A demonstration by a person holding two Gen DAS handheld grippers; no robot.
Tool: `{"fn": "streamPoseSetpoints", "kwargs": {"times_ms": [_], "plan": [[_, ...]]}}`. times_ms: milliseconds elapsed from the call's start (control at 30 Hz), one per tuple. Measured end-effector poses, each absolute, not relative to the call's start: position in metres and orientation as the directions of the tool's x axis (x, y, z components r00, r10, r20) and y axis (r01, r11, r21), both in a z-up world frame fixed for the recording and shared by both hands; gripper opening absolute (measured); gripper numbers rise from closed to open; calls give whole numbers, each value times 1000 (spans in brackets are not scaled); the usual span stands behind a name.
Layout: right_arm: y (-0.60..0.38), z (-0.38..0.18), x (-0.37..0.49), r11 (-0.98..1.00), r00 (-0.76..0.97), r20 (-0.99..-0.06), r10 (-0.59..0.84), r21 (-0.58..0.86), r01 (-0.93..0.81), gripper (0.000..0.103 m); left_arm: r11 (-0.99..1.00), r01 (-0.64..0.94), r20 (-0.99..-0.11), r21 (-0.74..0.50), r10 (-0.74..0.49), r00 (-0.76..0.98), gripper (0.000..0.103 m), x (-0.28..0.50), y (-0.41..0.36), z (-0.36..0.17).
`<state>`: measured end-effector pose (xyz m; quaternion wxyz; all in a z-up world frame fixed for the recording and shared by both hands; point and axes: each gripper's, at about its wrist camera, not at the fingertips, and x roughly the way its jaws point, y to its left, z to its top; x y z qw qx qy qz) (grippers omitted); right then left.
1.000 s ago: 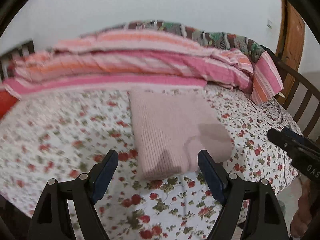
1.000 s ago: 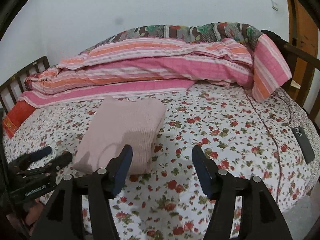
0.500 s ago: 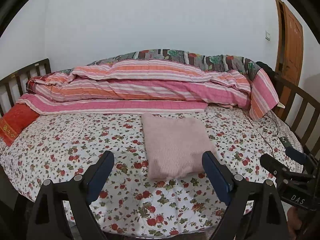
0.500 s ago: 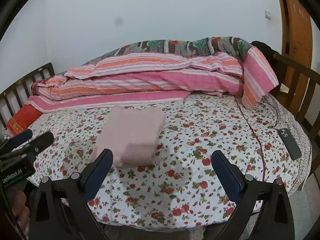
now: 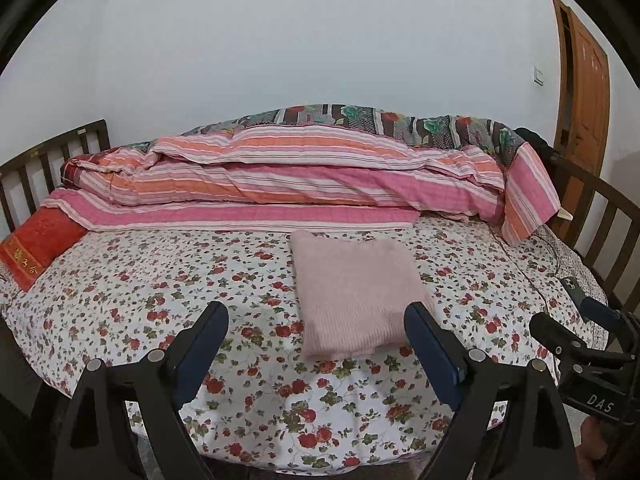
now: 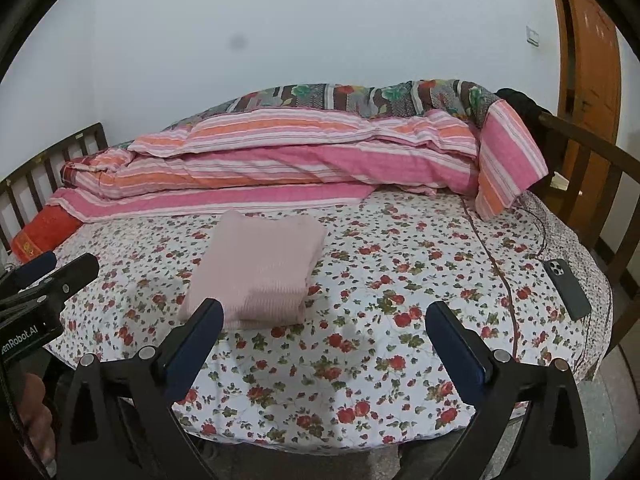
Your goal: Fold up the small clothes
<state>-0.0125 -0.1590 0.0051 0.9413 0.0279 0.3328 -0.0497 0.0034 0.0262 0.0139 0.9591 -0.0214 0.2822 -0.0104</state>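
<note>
Sweater point(image 5: 354, 298) looks folded on bed point(image 5: 160, 288); both grippers point(image 5: 316, 334) point(image 6: 324, 330) spread, empty. We'd just square the near edge.

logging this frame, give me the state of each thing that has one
pink garment: folded into a rectangle, flat on the floral sheet, untouched
left gripper: jaws open, empty, short of the bed
right gripper: jaws open, empty, short of the bed
striped quilt: bunched along the far side
phone: lying flat near the bed's right edge
door: cannot tell
</note>
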Motion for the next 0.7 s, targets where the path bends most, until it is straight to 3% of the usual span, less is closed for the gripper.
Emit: {"fn": "streamPoseSetpoints", "kwargs": {"times_ms": [700], "plan": [[-161,6,-14,994,775,-627,-74,19,109,100,999,1,-542,-42,-24,840,89,3,28,13]]}}
